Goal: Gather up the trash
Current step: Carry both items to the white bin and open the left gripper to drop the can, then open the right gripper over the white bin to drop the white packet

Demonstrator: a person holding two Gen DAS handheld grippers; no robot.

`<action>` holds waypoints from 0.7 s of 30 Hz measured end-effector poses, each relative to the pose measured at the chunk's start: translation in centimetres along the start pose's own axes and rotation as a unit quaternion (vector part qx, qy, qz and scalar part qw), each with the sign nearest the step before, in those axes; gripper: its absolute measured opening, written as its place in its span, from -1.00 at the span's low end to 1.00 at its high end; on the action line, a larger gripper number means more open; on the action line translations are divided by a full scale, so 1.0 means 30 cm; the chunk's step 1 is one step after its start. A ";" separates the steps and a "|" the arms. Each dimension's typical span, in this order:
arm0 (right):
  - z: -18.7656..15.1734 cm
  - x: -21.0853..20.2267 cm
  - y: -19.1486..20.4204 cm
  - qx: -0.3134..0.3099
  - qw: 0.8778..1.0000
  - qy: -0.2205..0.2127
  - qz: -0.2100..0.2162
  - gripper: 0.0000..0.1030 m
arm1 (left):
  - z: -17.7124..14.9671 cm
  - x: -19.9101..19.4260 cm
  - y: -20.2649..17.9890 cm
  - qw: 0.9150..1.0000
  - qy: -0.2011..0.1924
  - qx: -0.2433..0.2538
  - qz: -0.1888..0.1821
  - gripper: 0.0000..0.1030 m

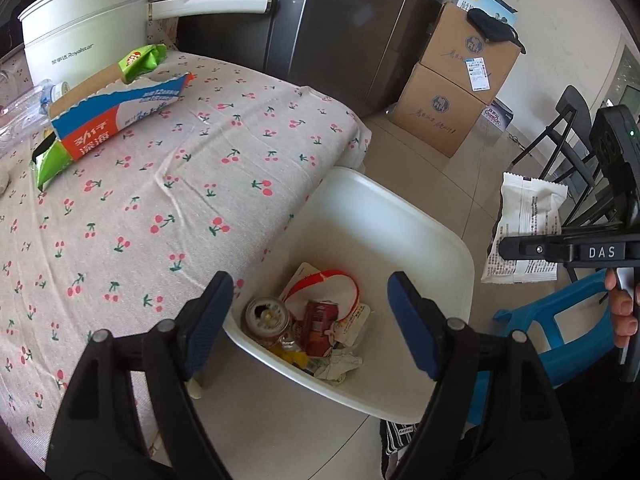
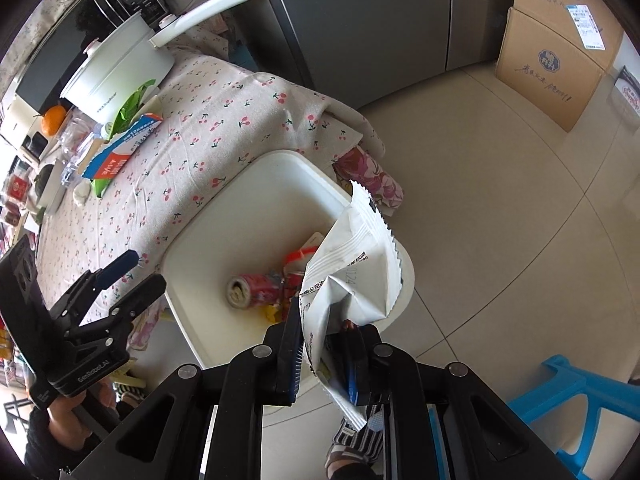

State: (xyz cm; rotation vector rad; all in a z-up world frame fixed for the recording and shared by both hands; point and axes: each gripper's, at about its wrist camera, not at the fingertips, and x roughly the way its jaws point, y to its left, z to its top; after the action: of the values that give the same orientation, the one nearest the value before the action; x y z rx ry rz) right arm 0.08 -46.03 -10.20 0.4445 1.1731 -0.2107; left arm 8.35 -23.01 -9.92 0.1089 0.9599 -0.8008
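Right gripper (image 2: 320,360) pinches white snack wrapper (image 2: 356,276) by lower crumpled end, above right rim of white trash bin (image 2: 208,240). Wrapper looks light, floppy, slick foil; flat-seam pinch seems safest. Left gripper (image 1: 310,324) spread wide, empty, over bin. Crushed cans (image 1: 320,326) inside bin.

Waste bin (image 1: 436,240): white plastic, smooth, semi-gloss.
Inside bin: crushed cans (image 1: 267,316), metal, glossy; crumpled paper (image 1: 340,364), matt.
Snack wrapper (image 2: 352,264): white film, creased, slight sheen, serrated edge; pinched in right hand-held gripper (image 2: 324,360).
Left hand-held gripper (image 1: 310,320): matt black plastic; blue pads (image 1: 412,328), rough textured.
Tabletop (image 1: 168,184) beside bin: woven cloth cover, matt, cherry print, wrinkled.
Floor (image 2: 500,208) beyond bin: glossy tile.
Stool (image 2: 576,392) near bin: blue plastic, smooth.
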 end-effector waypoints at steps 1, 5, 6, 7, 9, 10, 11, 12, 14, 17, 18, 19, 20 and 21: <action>0.000 0.001 0.003 -0.001 1.000 0.000 0.000 -0.65 | 0.000 -0.017 0.005 1.000 0.001 -0.003 0.004 0.60; -0.002 0.002 0.023 -0.007 1.000 0.000 0.000 -0.65 | -0.003 -0.091 0.041 0.999 -0.001 -0.023 0.026 0.64; -0.002 0.002 0.032 -0.010 1.000 0.000 0.000 -0.65 | -0.003 -0.104 0.055 0.999 -0.003 -0.031 0.029 0.66; -0.001 0.001 0.040 -0.012 1.000 -0.001 0.001 -0.65 | -0.004 -0.124 0.069 0.999 -0.006 -0.039 0.031 0.69; 0.000 0.001 0.061 -0.017 1.000 -0.001 0.004 -0.65 | -0.004 -0.153 0.098 0.998 -0.010 -0.051 0.041 0.74; 0.000 0.001 0.071 -0.019 1.000 -0.002 0.005 -0.65 | -0.006 -0.170 0.112 0.997 -0.013 -0.056 0.050 0.82; 0.001 0.003 0.083 -0.021 1.000 -0.002 0.006 -0.65 | -0.009 -0.186 0.125 0.997 -0.016 -0.059 0.056 0.87; 0.001 0.005 0.097 -0.024 1.000 -0.001 0.007 -0.64 | -0.012 -0.199 0.134 0.996 -0.018 -0.061 0.062 0.87; 0.001 0.010 0.125 -0.031 0.999 0.000 0.008 -0.64 | -0.017 -0.221 0.152 0.995 -0.016 -0.062 0.072 0.90; 0.008 0.021 0.164 -0.039 0.999 0.003 0.009 -0.64 | -0.030 -0.253 0.178 0.994 -0.015 -0.066 0.088 0.96; 0.013 0.025 0.173 -0.040 0.999 0.004 0.011 -0.63 | -0.035 -0.264 0.187 0.993 -0.016 -0.068 0.093 0.97; 0.018 0.026 0.182 -0.041 0.999 0.005 0.013 -0.62 | -0.038 -0.275 0.193 0.993 -0.019 -0.069 0.096 0.98; 0.023 0.029 0.191 -0.041 0.999 0.005 0.015 -0.61 | -0.042 -0.287 0.202 0.992 -0.020 -0.072 0.098 0.98; 0.028 0.032 0.198 -0.040 0.999 0.005 0.017 -0.61 | -0.044 -0.297 0.210 0.992 -0.021 -0.074 0.101 0.98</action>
State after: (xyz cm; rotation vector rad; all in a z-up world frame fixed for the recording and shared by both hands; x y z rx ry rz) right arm 3.46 -41.03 -9.49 0.3946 1.1781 -0.1310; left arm 8.72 -12.96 -5.46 0.0588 0.9482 -0.5420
